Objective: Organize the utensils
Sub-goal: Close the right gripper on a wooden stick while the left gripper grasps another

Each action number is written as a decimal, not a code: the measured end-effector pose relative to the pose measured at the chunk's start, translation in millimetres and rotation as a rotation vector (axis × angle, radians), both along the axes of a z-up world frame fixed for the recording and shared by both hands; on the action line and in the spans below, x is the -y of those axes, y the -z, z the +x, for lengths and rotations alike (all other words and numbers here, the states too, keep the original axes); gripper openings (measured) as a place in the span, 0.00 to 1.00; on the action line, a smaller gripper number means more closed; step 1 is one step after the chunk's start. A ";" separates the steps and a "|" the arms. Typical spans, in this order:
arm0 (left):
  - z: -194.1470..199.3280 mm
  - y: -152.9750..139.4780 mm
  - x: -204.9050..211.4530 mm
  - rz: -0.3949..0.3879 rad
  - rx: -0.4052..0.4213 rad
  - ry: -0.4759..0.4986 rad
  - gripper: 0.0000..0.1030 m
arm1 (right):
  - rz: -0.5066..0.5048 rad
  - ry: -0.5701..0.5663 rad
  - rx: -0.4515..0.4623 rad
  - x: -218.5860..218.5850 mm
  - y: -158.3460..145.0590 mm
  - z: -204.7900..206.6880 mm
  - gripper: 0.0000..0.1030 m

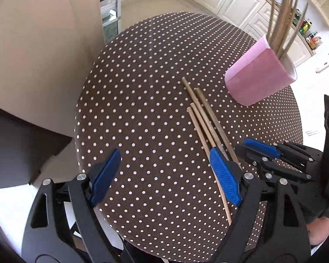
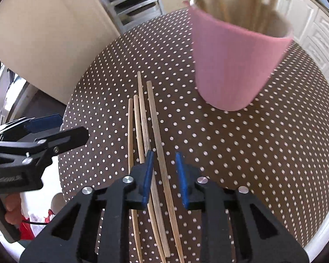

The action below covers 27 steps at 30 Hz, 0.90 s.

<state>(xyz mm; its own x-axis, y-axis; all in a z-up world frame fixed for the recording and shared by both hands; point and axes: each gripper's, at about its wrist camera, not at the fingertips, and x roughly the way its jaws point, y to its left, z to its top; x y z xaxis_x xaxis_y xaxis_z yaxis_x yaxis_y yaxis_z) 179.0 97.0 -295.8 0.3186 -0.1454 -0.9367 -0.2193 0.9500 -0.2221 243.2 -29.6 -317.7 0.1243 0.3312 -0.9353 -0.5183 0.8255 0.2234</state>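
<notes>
Four thin wooden sticks (image 1: 204,127) lay side by side on the round brown polka-dot surface (image 1: 142,109) in the left wrist view, just beside one pink cup (image 1: 258,79) already holding several more, and the left claw (image 1: 166,175) hung spread wide, gripping nothing. From the right wrist, the same four sticks (image 2: 145,131) were counted, and the right claw (image 2: 164,177), jaws narrowly apart, straddled the rightmost, probably to lift it into that cup (image 2: 234,65).

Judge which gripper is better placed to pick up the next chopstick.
Right. The right gripper straddles a chopstick, jaws narrowed but not yet pressing. The left gripper is wide open over bare tablecloth, with the chopsticks under one finger.
</notes>
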 end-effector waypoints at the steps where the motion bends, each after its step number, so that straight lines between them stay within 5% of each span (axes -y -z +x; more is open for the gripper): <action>1: -0.3 0.9 -1.6 -0.003 -0.004 -0.004 0.80 | -0.001 -0.010 -0.009 -2.7 2.8 1.7 0.17; 19: 10.4 24.8 1.4 -0.066 -0.109 -0.024 0.79 | -0.049 -0.128 -0.030 -58.3 22.3 37.2 0.05; 27: 25.2 32.4 24.8 -0.083 -0.131 0.023 0.79 | -0.010 -0.095 -0.041 -20.3 15.8 32.6 0.05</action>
